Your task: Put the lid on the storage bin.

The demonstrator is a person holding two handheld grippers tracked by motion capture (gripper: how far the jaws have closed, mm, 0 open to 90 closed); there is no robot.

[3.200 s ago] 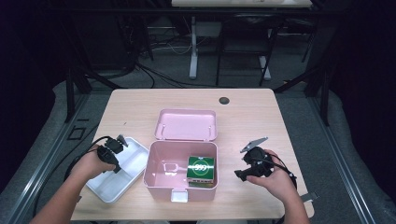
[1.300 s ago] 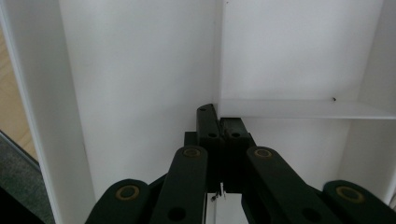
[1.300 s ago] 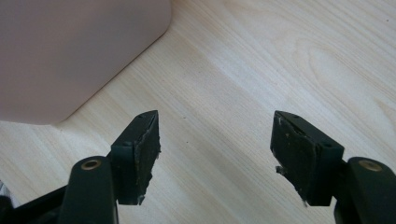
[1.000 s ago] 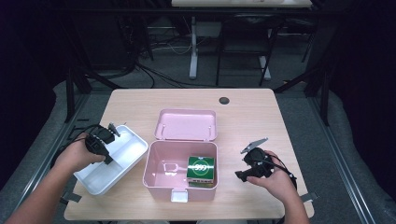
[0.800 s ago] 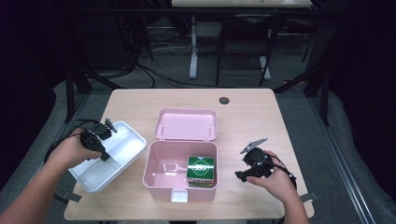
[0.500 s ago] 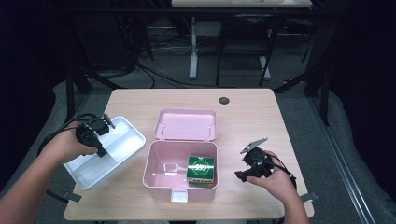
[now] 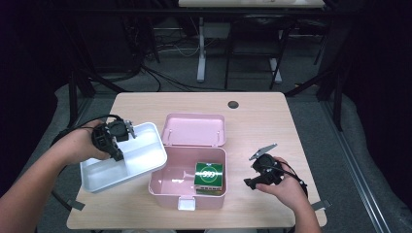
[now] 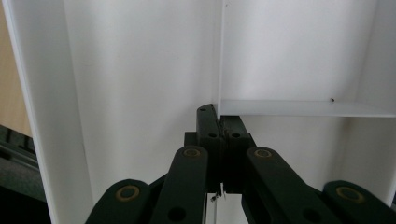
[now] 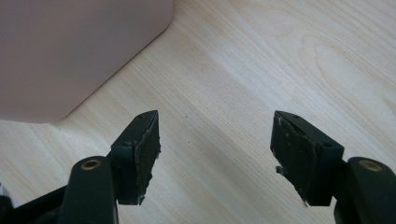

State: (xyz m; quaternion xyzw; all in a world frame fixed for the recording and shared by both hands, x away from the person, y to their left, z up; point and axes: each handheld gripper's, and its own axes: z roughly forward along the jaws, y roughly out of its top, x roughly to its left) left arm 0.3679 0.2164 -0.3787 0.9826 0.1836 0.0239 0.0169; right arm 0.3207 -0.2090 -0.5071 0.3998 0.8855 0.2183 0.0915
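Observation:
A white divided tray (image 7: 141, 151) hangs tilted above the table's left side, held by my left gripper (image 7: 120, 144). In the left gripper view my left gripper (image 8: 219, 116) is shut on the tray's (image 8: 140, 70) thin inner divider wall (image 8: 299, 108). An open pink box (image 7: 167, 187) stands at the middle front with its lid (image 7: 194, 130) laid back. A green box (image 7: 209, 174) sits inside it at the right. My right gripper (image 7: 250, 183) rests low at the right of the pink box, open. Its jaws (image 9: 215, 140) are wide apart over bare wood, with the pink box's corner (image 9: 70, 46) ahead.
The light wooden table (image 7: 262, 126) has a dark round cable hole (image 7: 233, 104) near its far edge. Dark floor, cables and desk legs lie beyond the table. Cables trail from both grippers.
My left gripper has lifted the white tray up and to the left, away from the pink box, and the tray has tilted. The right gripper has stayed where it was.

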